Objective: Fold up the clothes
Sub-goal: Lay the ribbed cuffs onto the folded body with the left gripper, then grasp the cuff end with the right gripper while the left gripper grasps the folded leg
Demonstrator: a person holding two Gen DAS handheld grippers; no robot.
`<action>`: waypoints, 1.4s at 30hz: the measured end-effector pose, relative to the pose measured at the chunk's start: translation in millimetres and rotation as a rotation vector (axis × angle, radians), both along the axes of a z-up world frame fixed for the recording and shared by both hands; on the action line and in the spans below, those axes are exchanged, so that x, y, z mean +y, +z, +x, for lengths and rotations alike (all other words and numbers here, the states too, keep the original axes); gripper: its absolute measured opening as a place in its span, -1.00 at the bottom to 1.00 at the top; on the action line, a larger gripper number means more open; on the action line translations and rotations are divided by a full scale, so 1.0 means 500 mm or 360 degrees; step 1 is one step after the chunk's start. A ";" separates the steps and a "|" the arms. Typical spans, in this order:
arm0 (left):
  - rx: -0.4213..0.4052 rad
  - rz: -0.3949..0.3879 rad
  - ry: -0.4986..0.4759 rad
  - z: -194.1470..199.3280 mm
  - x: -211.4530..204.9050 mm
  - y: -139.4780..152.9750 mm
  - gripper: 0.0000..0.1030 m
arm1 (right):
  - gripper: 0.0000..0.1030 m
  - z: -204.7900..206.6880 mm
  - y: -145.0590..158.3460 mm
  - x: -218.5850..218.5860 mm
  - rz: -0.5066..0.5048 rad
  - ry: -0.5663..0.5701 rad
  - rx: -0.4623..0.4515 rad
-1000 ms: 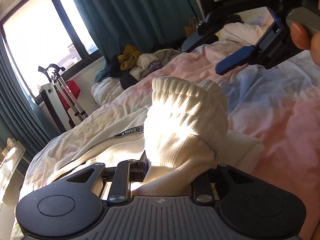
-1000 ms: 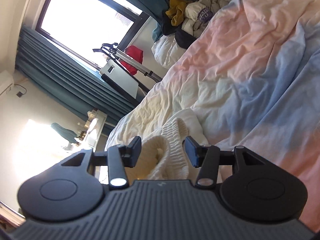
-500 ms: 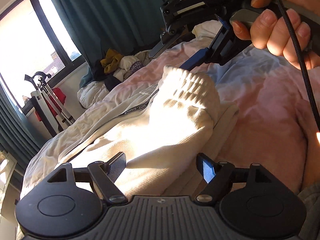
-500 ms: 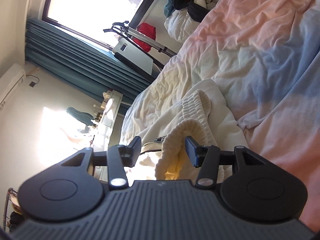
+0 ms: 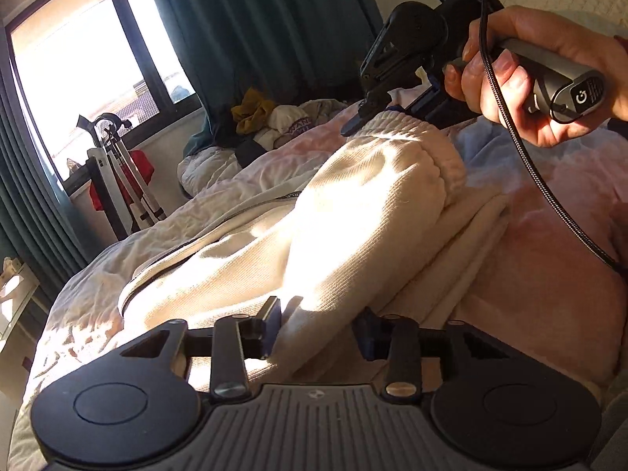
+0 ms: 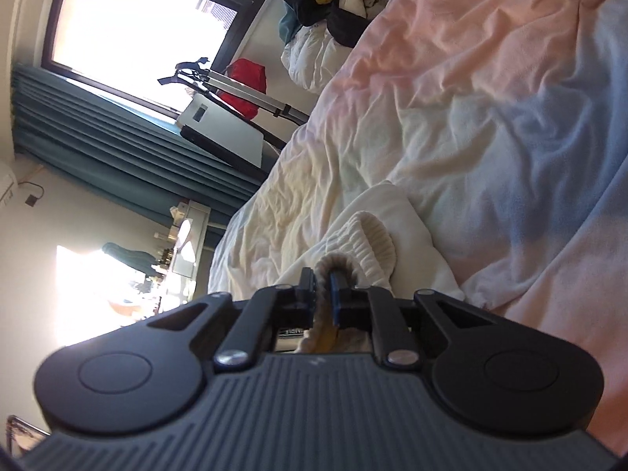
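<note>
Closest in the left wrist view, the left gripper (image 5: 318, 329) has its two fingers spread apart on either side of a fold of the cream ribbed-knit garment (image 5: 353, 227), whose cloth lies between them; whether either pad presses it cannot be told. The garment stretches ahead of this tool across the bed, lit by strong sun. At its far end, the right gripper (image 5: 376, 117), held in the person's right hand (image 5: 530, 74), meets the garment's ribbed cuff.

In the right wrist view, the right gripper (image 6: 322, 294) has its fingers drawn narrow, pinching the ribbed cuff (image 6: 373, 239) between them. Just past the fingertips the rest of the garment bunches on the rumpled pink, cream and blue bedsheet (image 6: 490, 117).

Farther ahead, a heap of mixed clothes (image 5: 274, 117) sits at the far edge of the bed. Left of it, a folded metal stand (image 5: 121, 172) leans below the bright window (image 5: 78, 78), flanked by dark teal curtains (image 5: 255, 19).
</note>
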State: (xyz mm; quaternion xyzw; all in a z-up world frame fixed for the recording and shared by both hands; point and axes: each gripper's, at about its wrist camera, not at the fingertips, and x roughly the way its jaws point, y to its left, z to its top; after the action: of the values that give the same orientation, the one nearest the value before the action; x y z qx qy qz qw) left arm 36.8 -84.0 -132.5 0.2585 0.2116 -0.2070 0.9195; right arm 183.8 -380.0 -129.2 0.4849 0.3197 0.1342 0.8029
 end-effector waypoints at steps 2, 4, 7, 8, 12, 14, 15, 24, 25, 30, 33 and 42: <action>-0.0028 -0.0015 -0.0009 0.002 0.001 0.009 -0.58 | -0.81 0.009 0.017 -0.001 0.0062 0.0019 -0.0053; -0.0083 -0.0070 -0.0014 0.002 0.004 0.019 -0.62 | -0.81 0.014 0.053 0.004 0.0078 0.0066 -0.0170; -0.0139 -0.0218 0.0003 0.002 0.015 0.038 -0.65 | -0.82 0.008 0.109 0.009 0.0152 0.0133 -0.0409; -0.0160 -0.0247 0.0004 0.003 0.015 0.043 -0.65 | -0.82 0.004 0.125 0.009 0.0155 0.0143 -0.0478; -0.0151 -0.0241 -0.0010 0.014 -0.002 0.033 -0.63 | -0.83 0.003 0.143 -0.002 0.0046 0.0092 -0.0558; -0.0113 -0.0181 -0.0032 0.029 -0.014 0.017 -0.63 | -0.83 0.019 0.107 -0.016 -0.0044 0.0037 -0.0442; -0.0087 -0.0162 -0.0041 0.036 -0.018 0.010 -0.62 | -0.83 0.028 0.084 -0.024 -0.0073 0.0009 -0.0362; 0.0058 -0.0212 -0.0115 0.056 -0.012 0.009 -0.19 | -0.78 0.035 -0.041 -0.036 -0.0215 -0.0074 -0.0028; 0.0065 -0.0239 -0.0116 0.054 -0.005 0.016 -0.11 | -0.77 0.026 -0.028 -0.030 -0.0246 -0.0072 -0.0055; 0.0104 -0.0396 -0.0118 0.045 0.033 0.057 0.29 | -0.73 -0.044 0.033 0.003 -0.0461 -0.0061 -0.0143; 0.0121 -0.0569 -0.0058 0.036 0.070 0.088 0.55 | -0.37 -0.091 0.056 0.020 -0.0553 -0.0054 -0.0179; 0.0302 -0.0995 0.0460 0.086 0.248 0.138 0.79 | 0.59 -0.174 0.064 0.054 -0.0767 -0.0104 -0.0104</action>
State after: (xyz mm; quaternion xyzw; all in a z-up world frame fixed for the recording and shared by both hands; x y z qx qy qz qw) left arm 79.9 39.9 -63.6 -0.0882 0.2570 -0.1527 0.9502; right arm 96.7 -353.0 -97.3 0.2847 0.3004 0.0436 0.9093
